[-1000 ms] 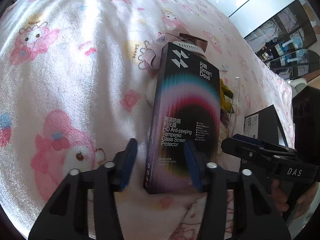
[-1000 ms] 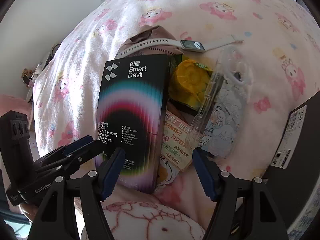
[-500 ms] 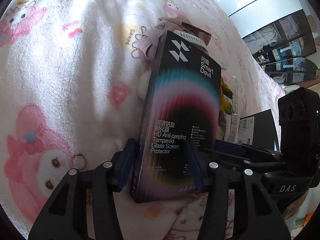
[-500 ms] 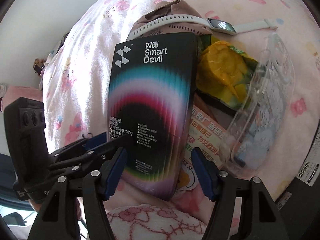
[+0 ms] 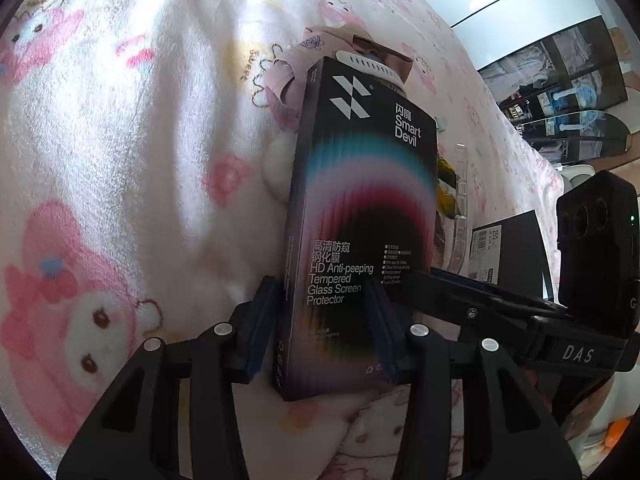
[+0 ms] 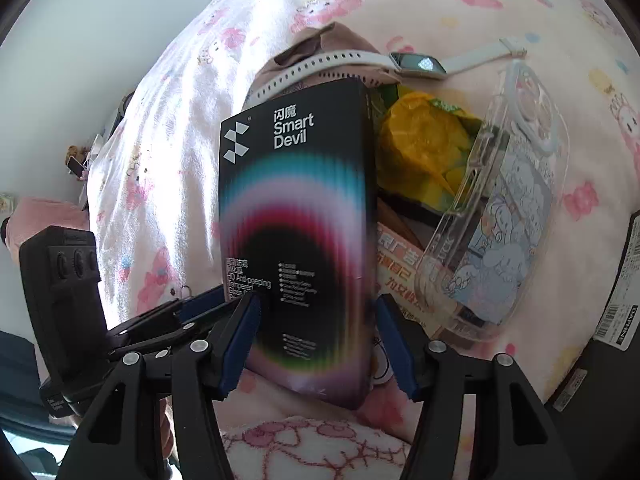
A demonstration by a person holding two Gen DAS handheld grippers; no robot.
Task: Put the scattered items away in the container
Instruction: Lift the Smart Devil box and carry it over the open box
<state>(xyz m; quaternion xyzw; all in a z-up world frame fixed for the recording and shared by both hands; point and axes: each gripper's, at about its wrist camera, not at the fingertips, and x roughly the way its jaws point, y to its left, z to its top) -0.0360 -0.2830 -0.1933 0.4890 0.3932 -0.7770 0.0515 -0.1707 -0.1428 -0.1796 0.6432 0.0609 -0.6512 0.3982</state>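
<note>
Surface: fluffy white blanket [image 5: 152, 128] printed with pink cartoon characters, over a bed. White wall [image 6: 80, 40] one side, glass-fronted shelving [image 5: 560, 68] the other.

Count: one black cardboard screen-protector box [image 6: 298, 216], one white-strapped smartwatch [image 6: 416, 65], one clear plastic phone case [image 6: 500, 216], one yellow snack packet [image 6: 424, 152], one black container corner [image 5: 508, 248].

Box lies between both tools. Left gripper [image 5: 322, 320] and right gripper [image 6: 318, 340] have just been closing; blue pads beside the box edges, firm contact unclear.
</note>
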